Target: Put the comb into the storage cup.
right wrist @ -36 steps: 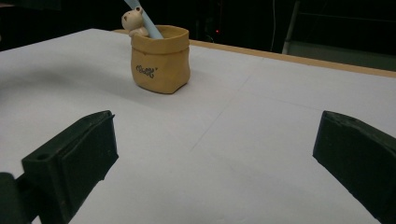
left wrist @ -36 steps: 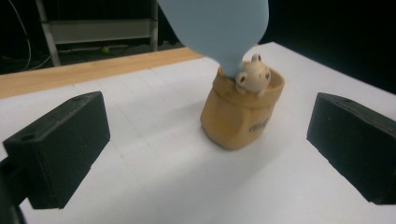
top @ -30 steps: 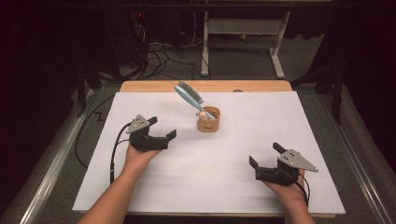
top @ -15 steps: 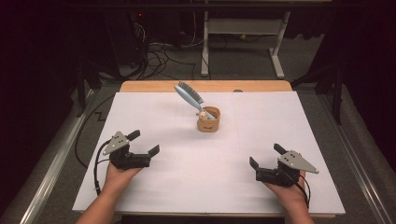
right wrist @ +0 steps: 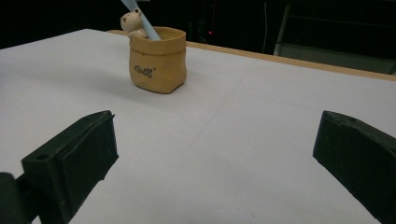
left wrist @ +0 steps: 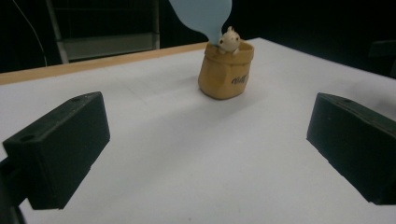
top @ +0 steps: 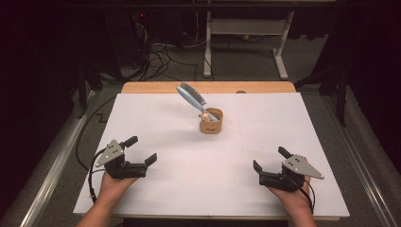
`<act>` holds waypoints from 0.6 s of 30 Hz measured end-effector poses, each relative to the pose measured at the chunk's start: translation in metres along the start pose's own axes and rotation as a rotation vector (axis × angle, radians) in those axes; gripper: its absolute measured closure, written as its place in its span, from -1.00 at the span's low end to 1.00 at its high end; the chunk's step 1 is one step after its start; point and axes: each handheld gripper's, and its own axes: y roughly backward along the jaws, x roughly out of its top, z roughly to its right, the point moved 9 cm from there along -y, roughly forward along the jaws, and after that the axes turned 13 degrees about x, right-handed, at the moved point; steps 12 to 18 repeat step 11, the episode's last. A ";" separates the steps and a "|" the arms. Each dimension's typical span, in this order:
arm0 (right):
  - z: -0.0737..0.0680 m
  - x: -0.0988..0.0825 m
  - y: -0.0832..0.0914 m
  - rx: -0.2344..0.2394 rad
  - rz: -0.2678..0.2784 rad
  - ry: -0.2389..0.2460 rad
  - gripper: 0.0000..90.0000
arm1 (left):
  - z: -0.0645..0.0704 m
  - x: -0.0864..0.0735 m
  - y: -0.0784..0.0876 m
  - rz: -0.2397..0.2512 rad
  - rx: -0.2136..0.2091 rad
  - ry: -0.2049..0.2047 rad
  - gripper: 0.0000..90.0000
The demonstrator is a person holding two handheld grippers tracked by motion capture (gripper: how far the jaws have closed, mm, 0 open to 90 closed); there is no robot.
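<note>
I am looking along my right gripper (right wrist: 215, 154), whose 2 black jaws are standing wide apart with nothing between them, just bare white table (right wrist: 261, 140). Ahead and to the left, well apart from the jaws, a tan pot (right wrist: 158, 60) shaped like a sack is sitting upright on the table. A small cream bear figure (right wrist: 131, 22) is peeking over its rim, and a pale blue handle (right wrist: 142, 21) is leaning out beside it.
</note>
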 end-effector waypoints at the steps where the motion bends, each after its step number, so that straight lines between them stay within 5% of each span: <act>1: 0.000 -0.001 0.000 0.001 -0.002 -0.002 -0.99 | 0.001 -0.001 -0.001 -0.005 0.001 -0.001 -1.00; 18: 0.003 0.003 0.006 0.002 0.022 -0.006 -0.99 | 0.004 -0.004 -0.001 -0.022 0.016 -0.015 -1.00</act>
